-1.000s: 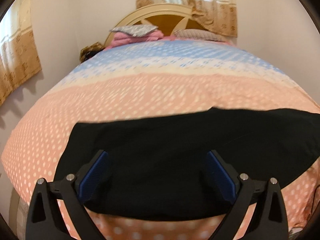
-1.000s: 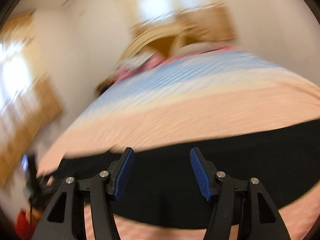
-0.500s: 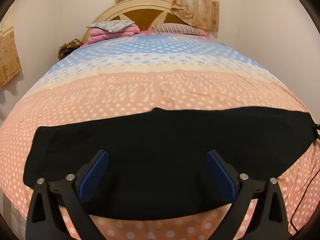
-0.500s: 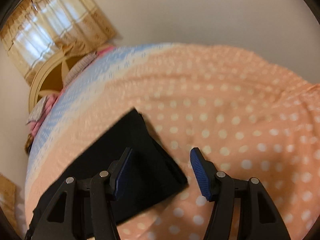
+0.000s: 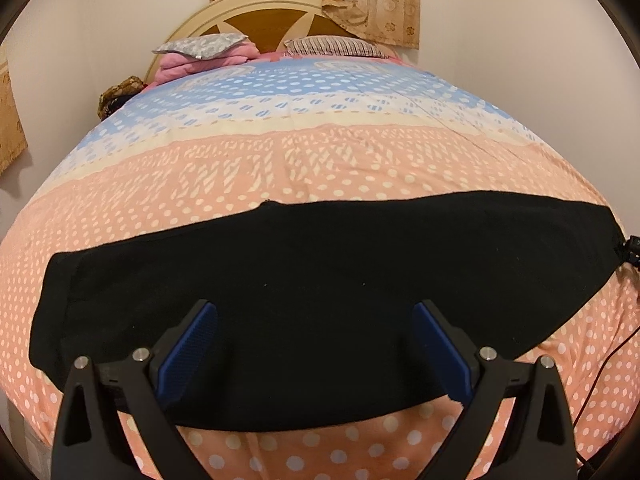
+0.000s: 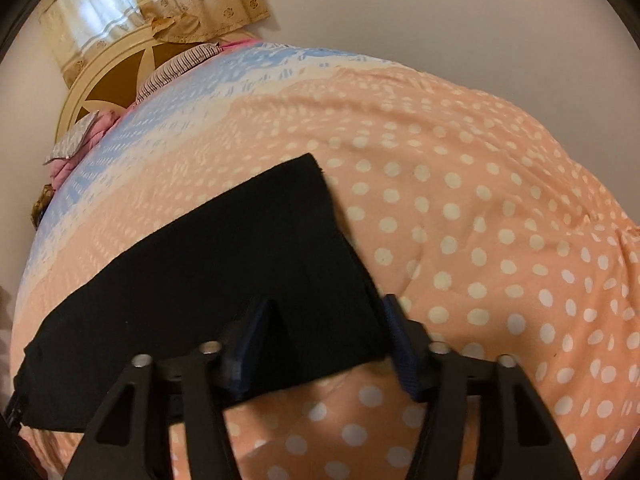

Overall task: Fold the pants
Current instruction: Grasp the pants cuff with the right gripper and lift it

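Observation:
Black pants (image 5: 320, 288) lie flat as one long band across the near part of the bed. My left gripper (image 5: 316, 344) hovers over their middle, open, with only cloth behind its blue pads. In the right wrist view the pants (image 6: 208, 280) end in a squared corner. My right gripper (image 6: 324, 336) straddles that near corner. Its jaws are closing, with the cloth's edge between the blue pads, and I cannot see them press on it. A small black part of the right gripper (image 5: 632, 250) shows at the pants' right end in the left wrist view.
The bedspread (image 5: 320, 152) is peach with white dots, blue toward the headboard (image 5: 256, 16). Pillows and a pink blanket (image 5: 200, 56) sit at the head. Curtains (image 6: 152, 4) hang behind. A thin cable (image 5: 600, 376) runs at the bed's right edge.
The right gripper swung from the pants' middle to their right end, sank over the near corner, and its jaws narrowed. The left gripper shifted sideways; more of the pants shows now.

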`<action>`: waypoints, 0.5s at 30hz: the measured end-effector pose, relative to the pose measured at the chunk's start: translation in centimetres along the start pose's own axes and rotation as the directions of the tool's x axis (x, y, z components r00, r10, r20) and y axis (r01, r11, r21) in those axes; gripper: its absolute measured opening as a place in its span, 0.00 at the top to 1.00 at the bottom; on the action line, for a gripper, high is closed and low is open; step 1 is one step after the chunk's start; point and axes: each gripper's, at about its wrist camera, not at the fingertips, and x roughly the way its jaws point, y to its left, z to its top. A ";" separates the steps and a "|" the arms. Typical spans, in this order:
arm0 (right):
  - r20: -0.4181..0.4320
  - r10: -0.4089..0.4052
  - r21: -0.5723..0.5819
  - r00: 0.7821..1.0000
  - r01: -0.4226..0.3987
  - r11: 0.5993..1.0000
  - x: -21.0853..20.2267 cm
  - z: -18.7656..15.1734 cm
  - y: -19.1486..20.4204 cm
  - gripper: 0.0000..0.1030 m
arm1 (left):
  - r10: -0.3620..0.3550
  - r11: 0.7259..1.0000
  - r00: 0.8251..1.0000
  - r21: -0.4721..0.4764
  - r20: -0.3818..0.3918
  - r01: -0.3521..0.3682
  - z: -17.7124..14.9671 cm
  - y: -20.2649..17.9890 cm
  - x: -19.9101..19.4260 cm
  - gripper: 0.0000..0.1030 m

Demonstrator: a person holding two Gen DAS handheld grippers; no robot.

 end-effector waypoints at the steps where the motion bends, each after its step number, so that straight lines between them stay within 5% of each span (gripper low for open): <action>1: 0.007 0.006 0.018 1.000 -0.007 1.000 -0.1 0.0 -0.3 0.61 | -0.002 1.000 1.000 -0.005 0.001 0.002 0.0 0.1 -0.1 0.02; 5: 0.032 0.044 0.060 0.999 -0.045 0.997 -1.0 -0.2 -0.7 0.83 | 0.000 1.000 1.000 -0.017 0.014 0.000 0.0 0.6 -0.4 0.02; 8: 0.072 0.025 0.022 0.997 -0.027 0.999 -2.7 0.1 1.0 0.86 | -0.008 0.999 1.000 -0.036 0.021 0.009 0.1 1.1 -0.6 0.02; 15: 0.160 0.170 -0.152 0.972 -0.146 0.978 -8.8 0.4 9.2 0.86 | -0.020 0.998 0.999 -0.053 0.034 0.022 -0.1 1.8 -0.8 0.02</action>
